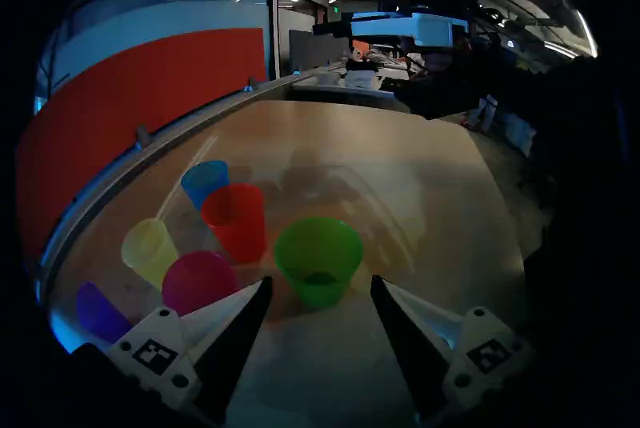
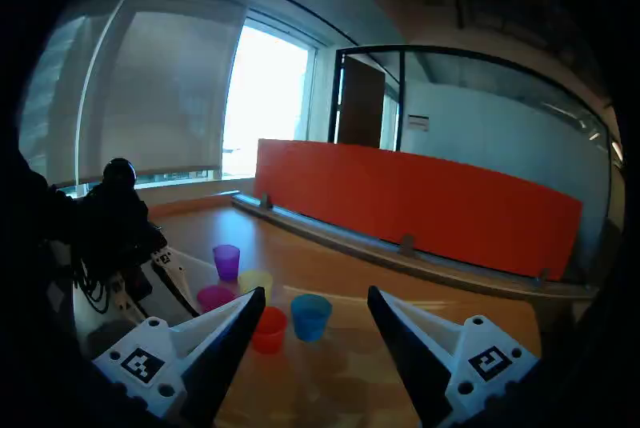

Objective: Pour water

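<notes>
Left gripper (image 1: 321, 279) (jaws apart) near green cup (image 1: 318, 256)

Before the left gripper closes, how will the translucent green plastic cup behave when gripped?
The translucent green plastic cup looks thin-walled, so it probably flexes under a hard squeeze. It seems nearly empty, so likely light. Its narrower base may let it tip if pushed.

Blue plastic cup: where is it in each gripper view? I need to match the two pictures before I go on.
Left gripper view: the blue plastic cup stands left of centre, just behind the red plastic cup, at the far end of the cluster.
Right gripper view: the same cup sits low and central, right of the red one.
Shared landmark: the long red-orange wall panel beyond the table edge.
</notes>
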Motion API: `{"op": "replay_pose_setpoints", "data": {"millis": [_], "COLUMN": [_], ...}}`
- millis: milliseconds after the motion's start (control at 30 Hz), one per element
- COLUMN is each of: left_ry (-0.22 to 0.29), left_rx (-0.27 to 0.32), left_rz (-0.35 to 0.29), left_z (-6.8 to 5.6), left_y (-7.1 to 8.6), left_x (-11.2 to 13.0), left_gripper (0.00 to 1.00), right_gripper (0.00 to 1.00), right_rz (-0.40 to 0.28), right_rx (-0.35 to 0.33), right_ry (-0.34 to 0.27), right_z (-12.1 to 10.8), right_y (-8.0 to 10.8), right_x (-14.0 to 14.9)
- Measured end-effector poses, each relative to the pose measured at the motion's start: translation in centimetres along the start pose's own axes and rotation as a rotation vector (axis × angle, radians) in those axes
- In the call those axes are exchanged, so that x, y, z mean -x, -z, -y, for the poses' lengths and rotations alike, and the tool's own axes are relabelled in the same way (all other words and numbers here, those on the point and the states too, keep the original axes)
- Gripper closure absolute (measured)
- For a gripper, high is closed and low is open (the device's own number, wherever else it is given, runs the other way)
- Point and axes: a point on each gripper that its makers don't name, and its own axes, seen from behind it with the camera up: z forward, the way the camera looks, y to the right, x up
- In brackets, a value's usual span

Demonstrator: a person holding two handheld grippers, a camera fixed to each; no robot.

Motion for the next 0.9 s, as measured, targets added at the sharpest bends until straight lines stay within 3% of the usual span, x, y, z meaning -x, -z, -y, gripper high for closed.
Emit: {"op": "replay_pose_setpoints", "data": {"millis": [500, 900], "left_ry": [0.016, 0.005], "left_rx": [0.027, 0.039], "left_rz": [-0.004, -0.027], "left_z": [-0.2, -0.5], "left_y": [-3.3, -4.7], "left_x": [0.0, -0.8], "left_gripper": [0.09, 0.10], "right_gripper": [0.01, 0.01], "right_rz": [0.012, 0.019], "right_rx": [0.008, 0.014], "right_ry": [-0.019, -0.014], "right_z": [-1.2, -1.8], "right_y": [-0.4, -0.5], "right_x": [1.3, 1.7]}}
